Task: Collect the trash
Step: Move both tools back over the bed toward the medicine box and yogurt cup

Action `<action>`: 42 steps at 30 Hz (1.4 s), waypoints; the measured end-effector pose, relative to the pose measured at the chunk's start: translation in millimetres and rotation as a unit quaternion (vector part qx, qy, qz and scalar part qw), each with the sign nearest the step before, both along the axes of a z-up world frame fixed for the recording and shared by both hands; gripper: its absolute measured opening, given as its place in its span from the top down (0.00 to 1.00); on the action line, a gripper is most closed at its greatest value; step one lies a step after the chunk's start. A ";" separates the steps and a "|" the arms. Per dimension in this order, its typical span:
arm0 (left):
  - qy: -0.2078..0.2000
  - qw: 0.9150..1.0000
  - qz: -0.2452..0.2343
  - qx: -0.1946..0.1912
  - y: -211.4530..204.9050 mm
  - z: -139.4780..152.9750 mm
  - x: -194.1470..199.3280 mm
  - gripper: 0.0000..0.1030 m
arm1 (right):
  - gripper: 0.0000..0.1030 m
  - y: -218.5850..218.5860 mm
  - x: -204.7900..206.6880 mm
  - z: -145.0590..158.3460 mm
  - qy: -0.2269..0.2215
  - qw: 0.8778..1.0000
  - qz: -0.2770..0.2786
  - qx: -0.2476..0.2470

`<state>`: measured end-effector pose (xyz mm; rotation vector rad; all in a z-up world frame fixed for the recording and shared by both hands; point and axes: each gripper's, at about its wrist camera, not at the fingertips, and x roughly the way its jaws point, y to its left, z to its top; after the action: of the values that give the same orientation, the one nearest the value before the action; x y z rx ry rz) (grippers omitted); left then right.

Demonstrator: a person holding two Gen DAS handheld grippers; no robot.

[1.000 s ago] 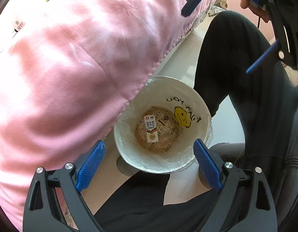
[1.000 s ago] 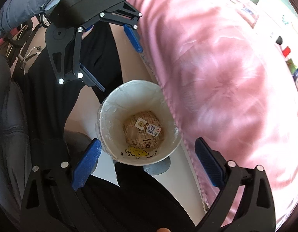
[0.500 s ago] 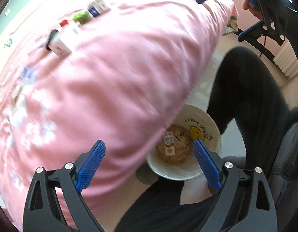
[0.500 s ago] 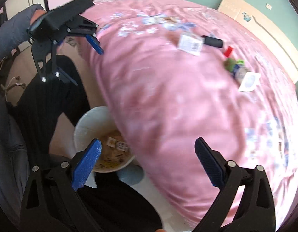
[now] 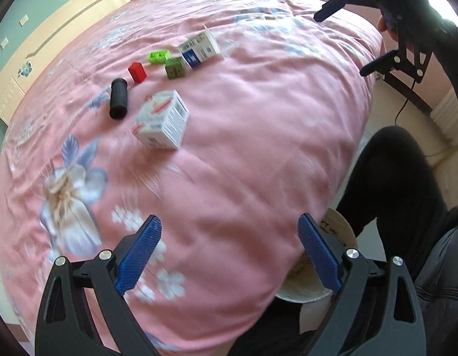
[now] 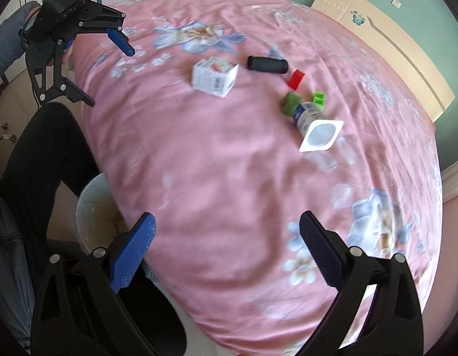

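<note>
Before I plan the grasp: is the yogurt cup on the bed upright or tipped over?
Tipped over. The yogurt cup lies on its side on the pink bedspread, its white foil top facing sideways toward the right wrist camera.

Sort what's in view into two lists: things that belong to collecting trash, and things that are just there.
Belongs to the job:
white carton
yogurt cup
black tube
red block
green cube
green clip
bin
left claw and right claw, both open and empty

Just there:
pink bedspread
headboard
</note>
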<state>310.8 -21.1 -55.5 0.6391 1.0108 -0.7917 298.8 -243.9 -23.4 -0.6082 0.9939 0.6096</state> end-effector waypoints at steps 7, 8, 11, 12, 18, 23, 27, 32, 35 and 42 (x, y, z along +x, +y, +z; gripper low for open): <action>0.001 1.000 -0.001 -0.007 -9.0 10.3 37.4 0.08 | 0.08 -7.8 37.8 9.1 0.003 1.000 -0.009 -0.003; 0.002 1.000 -0.001 -0.006 -10.0 11.1 41.5 0.08 | 0.08 -8.4 42.0 9.8 0.004 1.000 -0.009 -0.005; 0.002 1.000 0.000 0.000 -14.6 8.9 56.4 0.08 | 0.08 -11.9 60.8 11.8 0.010 1.000 -0.012 -0.009; 0.004 1.000 0.001 -0.001 -15.7 8.2 60.9 0.08 | 0.08 -13.2 67.3 13.1 0.011 1.000 -0.014 -0.008; 0.014 1.000 0.005 0.002 -26.7 -0.7 89.8 0.08 | 0.08 -17.1 110.0 16.7 0.022 0.999 -0.024 0.004; 0.022 1.000 0.002 0.008 -37.4 -10.7 109.3 0.08 | 0.08 -11.1 143.5 8.0 0.035 0.999 -0.020 -0.006; 0.026 1.000 -0.002 0.006 -46.5 -18.5 121.7 0.08 | 0.08 -3.6 168.6 -4.8 0.043 0.999 -0.015 -0.007; 0.032 0.999 -0.010 0.011 -53.9 -30.8 127.4 0.08 | 0.08 0.6 193.6 -32.1 0.058 0.998 -0.017 -0.009; 0.034 0.999 -0.016 0.013 -57.2 -36.8 129.8 0.08 | 0.08 4.4 205.9 -50.1 0.068 0.997 -0.016 -0.016; 0.027 0.999 -0.022 0.018 -61.6 -45.5 136.0 0.16 | 0.08 6.3 218.5 -62.0 0.060 0.998 -0.011 -0.006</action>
<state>446.8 -82.8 -101.0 0.6749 1.0648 -0.8341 517.3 -237.6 -85.4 -0.5761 1.1161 0.6270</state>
